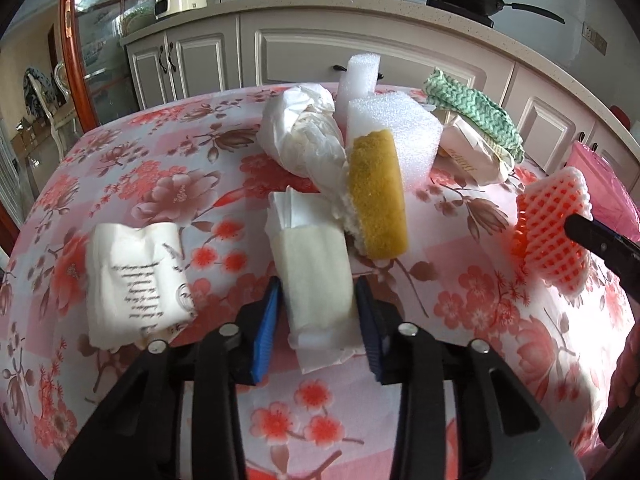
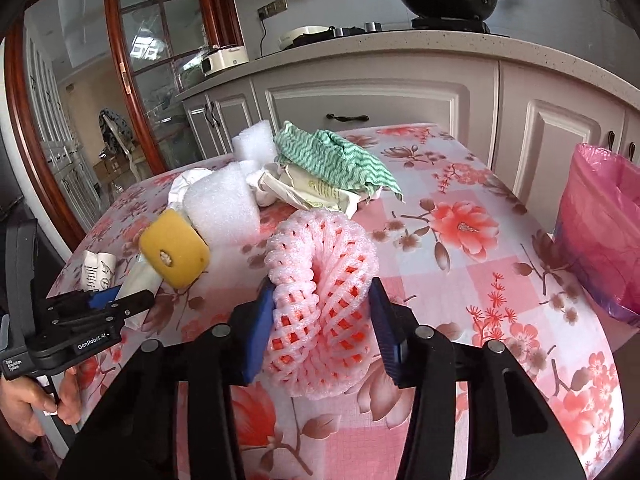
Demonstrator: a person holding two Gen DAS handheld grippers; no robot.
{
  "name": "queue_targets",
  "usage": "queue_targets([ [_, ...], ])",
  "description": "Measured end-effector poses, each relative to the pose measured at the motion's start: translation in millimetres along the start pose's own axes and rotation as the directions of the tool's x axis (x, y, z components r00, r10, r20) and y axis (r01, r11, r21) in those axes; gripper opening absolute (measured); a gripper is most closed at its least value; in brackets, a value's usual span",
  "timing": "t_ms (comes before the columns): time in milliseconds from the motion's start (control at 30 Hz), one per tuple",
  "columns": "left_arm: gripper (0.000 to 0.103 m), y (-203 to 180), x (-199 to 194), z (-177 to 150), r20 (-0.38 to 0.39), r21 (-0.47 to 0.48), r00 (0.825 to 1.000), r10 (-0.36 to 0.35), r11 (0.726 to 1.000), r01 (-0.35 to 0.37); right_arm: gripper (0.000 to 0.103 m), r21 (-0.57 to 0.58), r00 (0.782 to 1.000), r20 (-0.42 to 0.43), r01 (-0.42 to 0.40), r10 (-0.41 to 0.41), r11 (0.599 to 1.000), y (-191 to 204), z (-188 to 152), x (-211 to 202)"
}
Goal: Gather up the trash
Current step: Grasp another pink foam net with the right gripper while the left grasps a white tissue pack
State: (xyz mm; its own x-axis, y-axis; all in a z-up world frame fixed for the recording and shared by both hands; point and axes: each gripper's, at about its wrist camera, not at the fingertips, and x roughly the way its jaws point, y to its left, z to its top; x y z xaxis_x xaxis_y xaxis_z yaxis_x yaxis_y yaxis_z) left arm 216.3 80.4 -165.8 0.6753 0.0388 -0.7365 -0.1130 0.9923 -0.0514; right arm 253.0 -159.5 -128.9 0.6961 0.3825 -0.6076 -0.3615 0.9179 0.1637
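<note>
My left gripper (image 1: 316, 320) is clenched on a folded white tissue (image 1: 312, 268), both blue pads pressing its sides as it lies on the flowered tabletop (image 1: 460, 312). Just left of that gripper sits a printed napkin wad (image 1: 138, 280); straight ahead of it, touching the tissue's far end, is a yellow sponge (image 1: 376, 196) leaning on a white foam block (image 1: 400, 132), with crumpled white paper (image 1: 300, 132) beside them.

My right gripper (image 2: 324, 320) is grasping the pink foam fruit net (image 2: 320, 292), its pads squeezing the net's sides against the tabletop. Ahead of this gripper lie a green patterned cloth (image 2: 336, 156) over a crumpled wrapper (image 2: 316, 192). Well off to its right stands a bin lined with a pink bag (image 2: 600, 224). A person's hand (image 2: 28, 400) holds the left gripper's handle.
</note>
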Motion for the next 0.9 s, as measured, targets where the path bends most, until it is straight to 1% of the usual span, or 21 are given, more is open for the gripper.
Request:
queue_targets([
  [67, 0.031, 1.3, -5.7, -2.5, 0.011, -0.006, 1.000, 0.004, 1.000, -0.004, 0.043, -0.001, 1.000, 0.007, -0.003, 0.003, 1.000, 1.4, 0.0, -4.5],
  [267, 0.025, -1.1, -21.3, -8.7, 0.036, 0.007, 0.999, 0.010, 1.000, -0.010, 0.043, -0.020, 0.999, 0.025, -0.022, 0.023, 1.000, 12.9, -2.8, -19.4],
  [400, 0.024, -4.1, -34.9, -12.8, 0.064, 0.018, 0.998, 0.013, 1.000, -0.014, 0.042, -0.039, 0.998, 0.036, -0.042, 0.043, 0.998, 22.5, -5.4, -30.5],
  [600, 0.024, -8.7, -65.3, -16.5, 0.133, 0.027, 0.991, -0.003, 1.000, 0.000, 0.042, -0.055, 0.996, 0.060, -0.060, 0.064, 0.997, 31.7, -8.2, -49.7],
  [900, 0.024, -31.9, -102.8, -12.6, 0.228, 0.056, 0.972, -0.061, 0.997, 0.050, 0.042, -0.038, 0.993, 0.107, -0.043, 0.047, 0.998, 21.8, -11.4, -79.9],
])
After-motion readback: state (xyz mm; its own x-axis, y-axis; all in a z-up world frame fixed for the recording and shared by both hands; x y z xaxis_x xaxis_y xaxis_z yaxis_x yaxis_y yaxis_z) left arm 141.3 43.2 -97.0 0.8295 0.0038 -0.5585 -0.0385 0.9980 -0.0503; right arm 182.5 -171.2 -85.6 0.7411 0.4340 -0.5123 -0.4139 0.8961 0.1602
